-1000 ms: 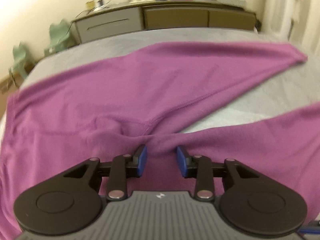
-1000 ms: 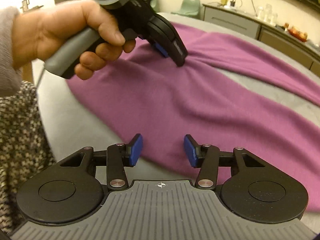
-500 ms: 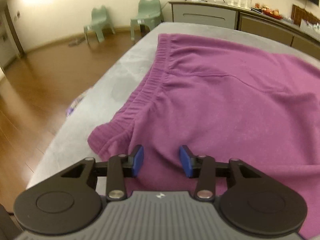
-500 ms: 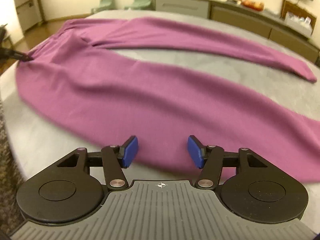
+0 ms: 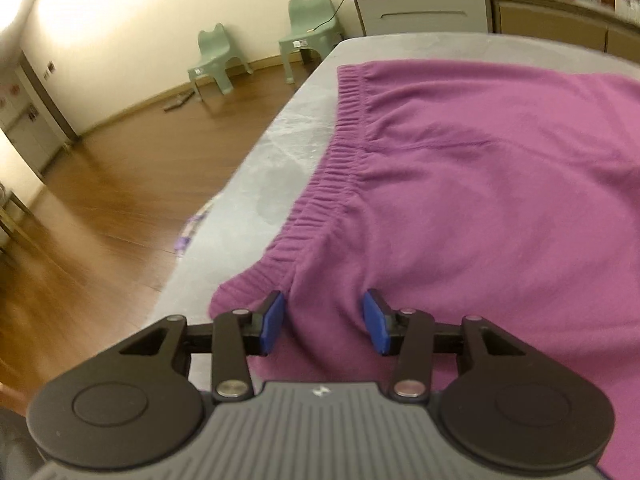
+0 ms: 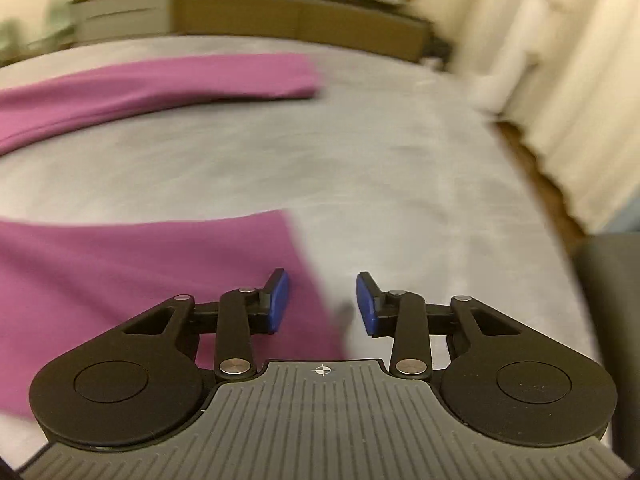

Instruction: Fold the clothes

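Note:
Purple trousers [image 5: 480,184] lie flat on a grey bed [image 5: 288,128], the ribbed waistband [image 5: 340,152] running along the bed's left side. My left gripper [image 5: 325,322] hovers over the near waistband corner. Its jaws are opening, and cloth lies between the blue pads [image 5: 274,322] without being pinched. In the right wrist view the near trouser leg [image 6: 140,272] ends in a hem just left of my right gripper [image 6: 322,304]. That gripper's jaws are closing, with the hem's corner under the left pad and bare sheet under the right. The far leg [image 6: 160,80] lies across the bed behind.
Two small green chairs [image 5: 216,56] [image 5: 312,20] stand on the wooden floor [image 5: 100,200] left of the bed. A long sideboard [image 5: 440,12] lines the far wall. Pale curtains [image 6: 560,80] hang right of the bed, with a dark object [image 6: 608,280] at its right edge.
The left gripper swung from the trousers' crotch to the near waistband corner and its jaws widened slightly. The right gripper swept along the near leg to its hem, and its jaws narrowed.

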A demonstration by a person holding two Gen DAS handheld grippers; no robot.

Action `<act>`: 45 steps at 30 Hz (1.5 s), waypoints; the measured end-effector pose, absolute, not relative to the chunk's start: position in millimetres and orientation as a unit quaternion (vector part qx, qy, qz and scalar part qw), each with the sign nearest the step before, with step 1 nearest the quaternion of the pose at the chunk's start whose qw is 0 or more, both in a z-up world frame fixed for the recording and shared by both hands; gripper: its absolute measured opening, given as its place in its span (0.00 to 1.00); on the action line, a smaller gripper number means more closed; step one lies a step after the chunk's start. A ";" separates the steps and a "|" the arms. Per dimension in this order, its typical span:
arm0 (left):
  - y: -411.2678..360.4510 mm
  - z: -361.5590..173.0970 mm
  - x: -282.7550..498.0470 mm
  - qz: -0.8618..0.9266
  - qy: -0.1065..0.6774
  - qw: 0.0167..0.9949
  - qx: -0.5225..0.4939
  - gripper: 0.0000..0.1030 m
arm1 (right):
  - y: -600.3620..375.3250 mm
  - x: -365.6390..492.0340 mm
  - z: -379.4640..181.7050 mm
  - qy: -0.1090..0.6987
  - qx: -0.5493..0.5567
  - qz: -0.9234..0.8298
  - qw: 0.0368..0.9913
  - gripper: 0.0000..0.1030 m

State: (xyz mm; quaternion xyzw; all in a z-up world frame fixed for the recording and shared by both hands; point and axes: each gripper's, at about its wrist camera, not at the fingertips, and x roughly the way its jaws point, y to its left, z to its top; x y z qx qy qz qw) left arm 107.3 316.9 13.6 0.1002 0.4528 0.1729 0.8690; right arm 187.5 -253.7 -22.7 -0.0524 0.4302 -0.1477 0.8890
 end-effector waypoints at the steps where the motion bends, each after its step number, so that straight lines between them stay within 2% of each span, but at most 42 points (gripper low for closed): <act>1: 316.4 13.9 107.5 0.175 0.454 0.868 0.103 0.44 | -248.4 185.1 -19.5 0.421 -0.058 -0.141 0.894 0.36; 4: 311.7 14.1 109.9 0.183 0.457 0.863 0.114 0.42 | -221.6 175.2 -2.6 0.380 -0.038 -0.046 0.923 0.36; 6: 307.8 14.1 111.9 0.185 0.460 0.859 0.127 0.41 | -211.3 178.6 -6.0 0.394 -0.020 0.029 0.918 0.33; 9: 304.8 14.1 114.3 0.186 0.463 0.856 0.134 0.37 | -221.7 196.2 -22.8 0.432 -0.022 -0.002 0.902 0.42; 17: 285.3 12.1 114.9 0.187 0.455 0.858 0.149 0.36 | -269.6 220.0 -32.7 0.420 -0.013 -0.121 0.899 0.43; 19: 283.8 11.8 117.2 0.192 0.458 0.854 0.156 0.36 | -272.8 219.7 -32.7 0.416 -0.011 -0.129 0.900 0.47; 25: 280.5 23.8 103.8 0.184 0.458 0.863 0.107 0.37 | -258.9 186.0 1.7 0.375 -0.013 -0.078 0.924 0.41; 27: 277.8 19.4 98.7 0.182 0.462 0.861 0.110 0.38 | -250.6 191.1 -11.4 0.403 -0.025 -0.055 0.913 0.41; 28: 279.2 16.3 97.2 0.187 0.460 0.860 0.115 0.43 | -246.5 193.6 -18.0 0.416 -0.032 -0.043 0.908 0.40; 29: 282.0 16.4 95.7 0.191 0.459 0.861 0.113 0.44 | -246.8 196.0 -22.4 0.422 -0.035 -0.046 0.905 0.50; 32: 295.2 22.0 94.8 0.207 0.475 0.852 0.077 0.47 | -263.9 202.5 -26.7 0.415 -0.049 -0.117 0.901 0.56; 33: 298.3 24.5 94.7 0.213 0.481 0.848 0.068 0.47 | -266.2 203.6 -27.9 0.412 -0.063 -0.132 0.899 0.57; 34: 299.7 27.2 94.7 0.221 0.488 0.842 0.064 0.37 | -266.2 203.9 -28.6 0.413 -0.069 -0.138 0.898 0.56; 36: 293.8 40.7 88.3 0.234 0.478 0.845 0.055 0.28 | -252.0 197.0 -20.5 0.405 -0.079 -0.127 0.902 0.50; 37: 287.7 48.3 84.7 0.231 0.467 0.852 0.050 0.29 | -242.8 192.3 -14.7 0.399 -0.085 -0.119 0.905 0.44; 38: 278.9 54.7 81.2 0.215 0.456 0.863 0.042 0.30 | -232.3 186.3 -8.1 0.389 -0.091 -0.104 0.911 0.43; 41: 244.3 56.4 77.8 0.135 0.456 0.880 0.019 0.31 | -194.5 166.3 1.6 0.367 -0.073 -0.005 0.927 0.48; 44: 210.4 33.8 86.1 0.086 0.484 0.870 0.041 0.32 | -174.2 169.1 -17.4 0.402 -0.071 0.047 0.912 0.48; 45: 200.8 26.9 85.3 0.086 0.482 0.870 0.058 0.34 | -170.2 171.8 -25.1 0.412 -0.077 0.050 0.907 0.53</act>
